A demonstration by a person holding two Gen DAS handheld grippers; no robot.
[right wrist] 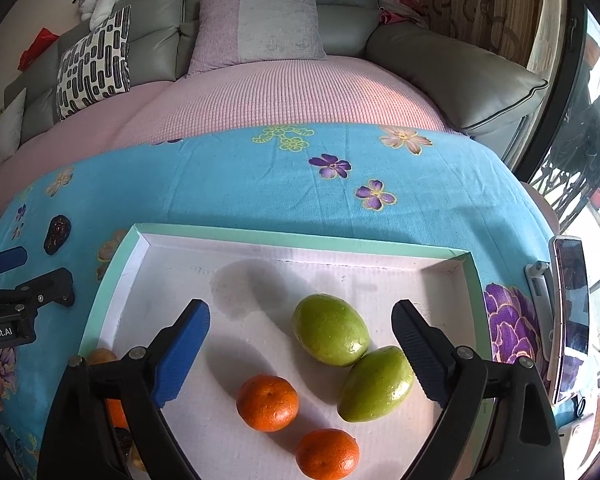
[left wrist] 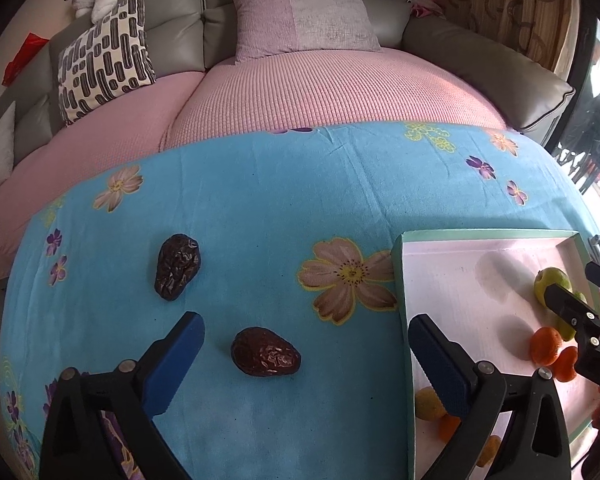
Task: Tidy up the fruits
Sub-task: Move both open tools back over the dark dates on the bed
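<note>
Near date [left wrist: 265, 353] between the wide-open, empty left claw [left wrist: 306, 364] fingers; right claw [right wrist: 300, 354] likewise agape, empty.

A grey leather sofa [left wrist: 480, 52] with a pink cover [left wrist: 320, 92] carries a pink cushion [left wrist: 300, 12] and a patterned cushion [left wrist: 104, 60]. Daylight enters through the right-hand window [right wrist: 596, 152].

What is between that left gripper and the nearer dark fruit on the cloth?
Nothing visible. The left gripper is open, and the nearer date lies on bare blue cloth between its fingers. The tray wall stands to the right.
</note>
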